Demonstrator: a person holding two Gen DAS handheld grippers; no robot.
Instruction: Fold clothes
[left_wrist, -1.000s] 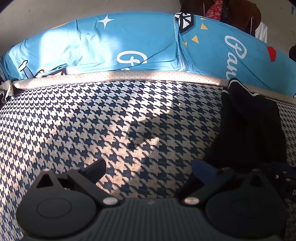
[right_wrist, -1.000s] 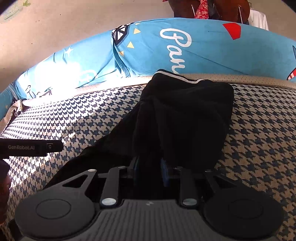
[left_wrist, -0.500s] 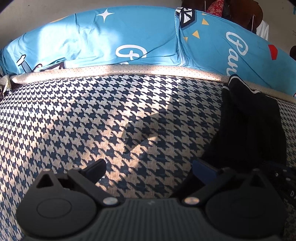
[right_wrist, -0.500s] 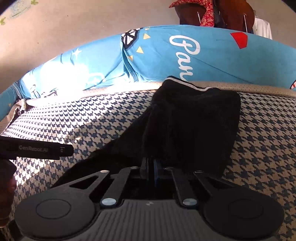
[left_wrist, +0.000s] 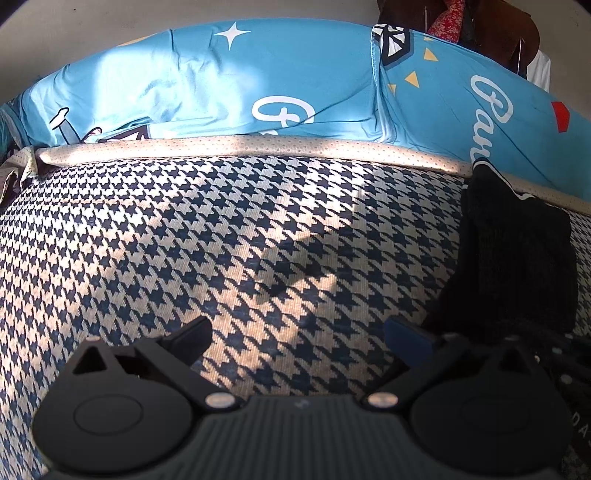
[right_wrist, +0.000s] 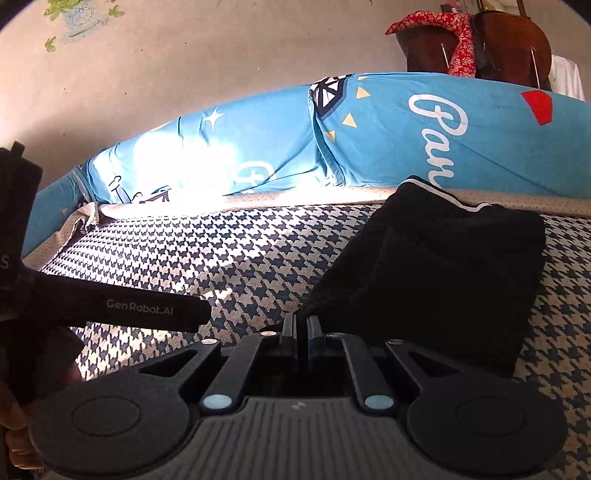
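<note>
While the right gripper (right_wrist: 301, 325) clamped a black garment (right_wrist: 436, 273), its pinched edge stayed hidden; at nine o'clock the left gripper (left_wrist: 297, 334) hung apart, garment's far side cut off.

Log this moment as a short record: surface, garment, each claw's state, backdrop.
surface: houndstooth cover, partly sunlit
garment: black garment, white-trimmed edge at its far end, bunched on the cover
left claw: open, empty, over bare cover beside the garment
right claw: shut on the garment's near edge
backdrop: blue pillows along the far edge
</note>
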